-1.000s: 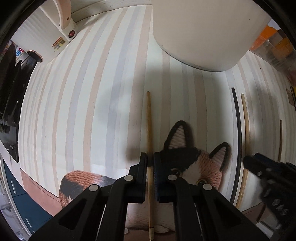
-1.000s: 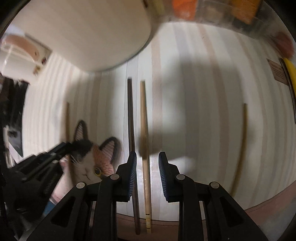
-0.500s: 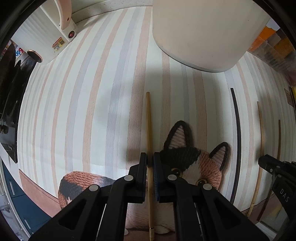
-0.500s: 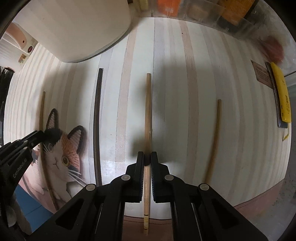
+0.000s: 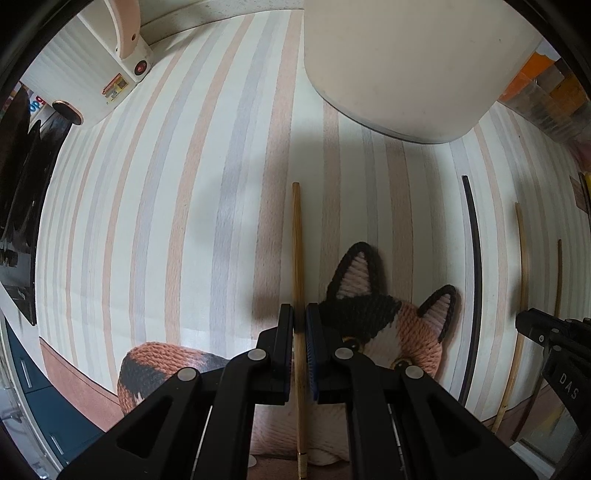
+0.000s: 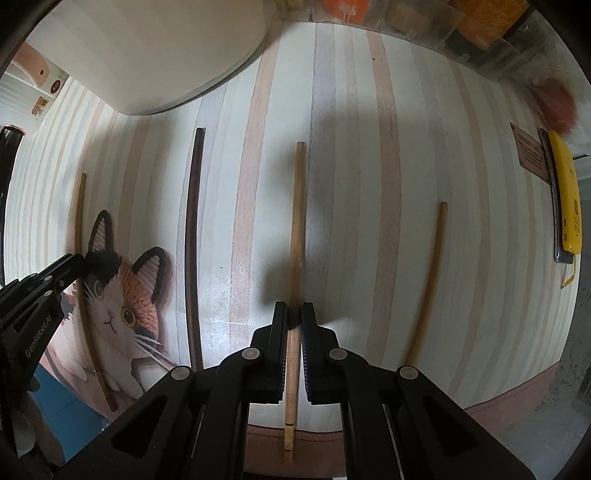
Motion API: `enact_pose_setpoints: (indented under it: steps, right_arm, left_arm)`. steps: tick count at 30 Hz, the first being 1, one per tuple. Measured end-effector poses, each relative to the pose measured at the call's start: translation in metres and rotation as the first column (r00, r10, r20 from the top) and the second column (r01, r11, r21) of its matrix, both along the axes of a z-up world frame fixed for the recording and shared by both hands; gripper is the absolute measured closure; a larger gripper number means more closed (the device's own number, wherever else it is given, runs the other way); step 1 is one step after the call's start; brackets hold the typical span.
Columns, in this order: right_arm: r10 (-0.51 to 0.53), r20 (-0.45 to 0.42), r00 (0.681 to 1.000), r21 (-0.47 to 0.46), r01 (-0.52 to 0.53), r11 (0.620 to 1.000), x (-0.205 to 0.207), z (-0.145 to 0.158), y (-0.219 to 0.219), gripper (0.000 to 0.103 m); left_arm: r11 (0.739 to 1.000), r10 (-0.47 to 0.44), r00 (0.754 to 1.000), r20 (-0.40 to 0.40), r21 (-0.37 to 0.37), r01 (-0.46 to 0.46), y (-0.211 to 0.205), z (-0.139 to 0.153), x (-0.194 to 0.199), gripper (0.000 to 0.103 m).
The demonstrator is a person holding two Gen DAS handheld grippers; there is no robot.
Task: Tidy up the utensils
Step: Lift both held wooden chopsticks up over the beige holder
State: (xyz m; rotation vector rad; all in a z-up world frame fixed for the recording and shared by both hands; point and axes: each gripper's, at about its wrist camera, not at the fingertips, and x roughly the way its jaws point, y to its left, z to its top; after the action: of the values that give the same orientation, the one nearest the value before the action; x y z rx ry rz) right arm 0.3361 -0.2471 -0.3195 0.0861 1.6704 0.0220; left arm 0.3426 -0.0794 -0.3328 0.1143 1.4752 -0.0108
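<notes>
My left gripper (image 5: pixel 300 317) is shut on a light wooden chopstick (image 5: pixel 297 251) that points away over the striped tablecloth (image 5: pixel 166 221). My right gripper (image 6: pixel 294 315) is shut on another light wooden chopstick (image 6: pixel 297 229), held just above the cloth. A dark chopstick (image 6: pixel 192 240) lies between the two grippers and also shows in the left wrist view (image 5: pixel 474 277). One more light chopstick (image 6: pixel 428 280) lies to the right of my right gripper. The left gripper body (image 6: pixel 33 314) shows at the left edge of the right wrist view.
A big white round container (image 5: pixel 406 62) stands at the far side. A knitted cat mat (image 5: pixel 388 325) lies under the left gripper. A white appliance (image 5: pixel 110 55) stands far left. A yellow tool (image 6: pixel 565 199) lies far right, and clear storage boxes (image 6: pixel 461 33) line the back.
My right gripper has shut on the light chopstick and drawn it to the right, away from the dark one. My left gripper has stayed shut on its chopstick.
</notes>
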Motion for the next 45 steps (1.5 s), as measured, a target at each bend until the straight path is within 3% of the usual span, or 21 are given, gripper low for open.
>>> enact_pose_setpoints:
  steps: [5, 10, 19, 32, 45]
  right_arm:
    - [-0.009, -0.002, 1.0, -0.013, 0.009, 1.0, 0.002, 0.0, 0.001, 0.095]
    - [-0.092, 0.027, 0.995, 0.029, 0.091, 0.995, 0.002, 0.005, -0.013, 0.096]
    - [-0.133, 0.205, 0.97, 0.056, 0.124, 0.991, 0.002, 0.06, -0.03, 0.096]
    - [-0.173, 0.403, 0.899, 0.124, 0.133, 0.983, 0.005, 0.141, -0.04, 0.096]
    - [-0.198, 0.536, 0.821, 0.18, 0.118, 0.977, 0.028, 0.207, -0.037, 0.096]
  left_arm:
    - [1.0, 0.001, 1.0, 0.02, 0.005, -0.001, -0.003, 0.0, 0.001, 0.098]
    - [1.0, 0.008, 0.999, 0.047, 0.012, -0.008, -0.005, 0.006, -0.004, 0.099]
    - [0.997, 0.03, 0.984, 0.176, -0.081, -0.016, -0.003, 0.072, -0.013, 0.099]
    - [0.988, 0.07, 0.927, 0.369, -0.155, -0.013, 0.009, 0.158, -0.015, 0.099]
    - [0.978, 0.123, 0.857, 0.5, -0.208, -0.019, 0.027, 0.232, -0.004, 0.099]
